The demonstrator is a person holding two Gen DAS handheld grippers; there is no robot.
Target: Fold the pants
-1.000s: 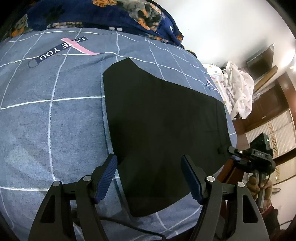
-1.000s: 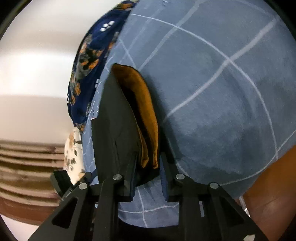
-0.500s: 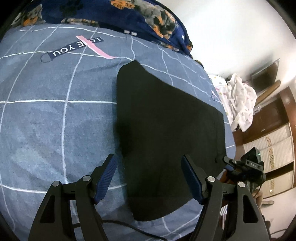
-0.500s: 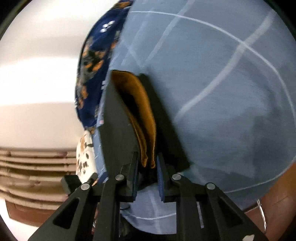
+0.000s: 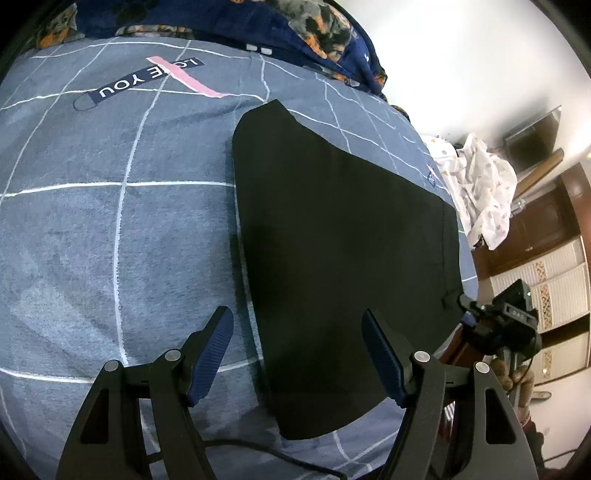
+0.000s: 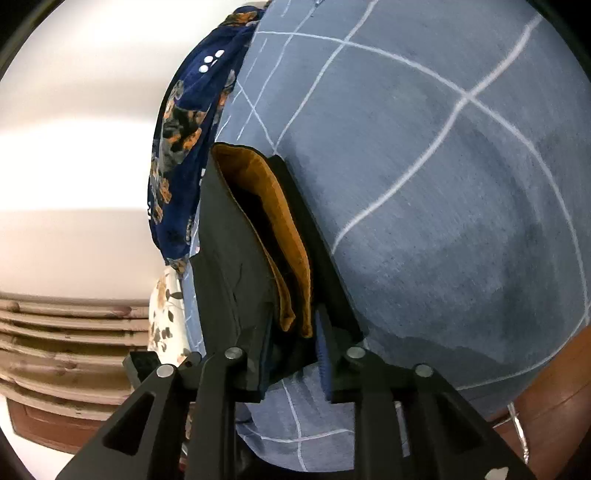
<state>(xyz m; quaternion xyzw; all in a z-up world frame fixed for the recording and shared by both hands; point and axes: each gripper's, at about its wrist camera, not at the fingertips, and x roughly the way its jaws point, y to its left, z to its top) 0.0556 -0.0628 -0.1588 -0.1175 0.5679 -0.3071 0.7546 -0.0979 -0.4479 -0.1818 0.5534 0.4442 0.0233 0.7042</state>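
Pants (image 5: pixel 343 266), black, lie flat on my grey-blue checked bedspread (image 5: pixel 110 229), filling the centre of the left wrist view, with a "LOVE YOU" print (image 5: pixel 147 79) at eleven o'clock, a navy floral quilt (image 5: pixel 325 33) at twelve and white patterned bedding (image 5: pixel 484 192) beside a wooden cabinet (image 5: pixel 539 218) at three. My left gripper (image 5: pixel 297 354) hangs spread wide above their near end, while my right gripper (image 6: pixel 291 350) is clamped on their orange-lined waistband at the bed's edge.

Black fabric pants (image 5: pixel 340 254) with an orange-brown lining (image 6: pixel 280 221) lie on a blue-grey bedsheet (image 5: pixel 110 221) gridded in white lines, beside a navy floral blanket (image 6: pixel 184 140) with orange blooms.
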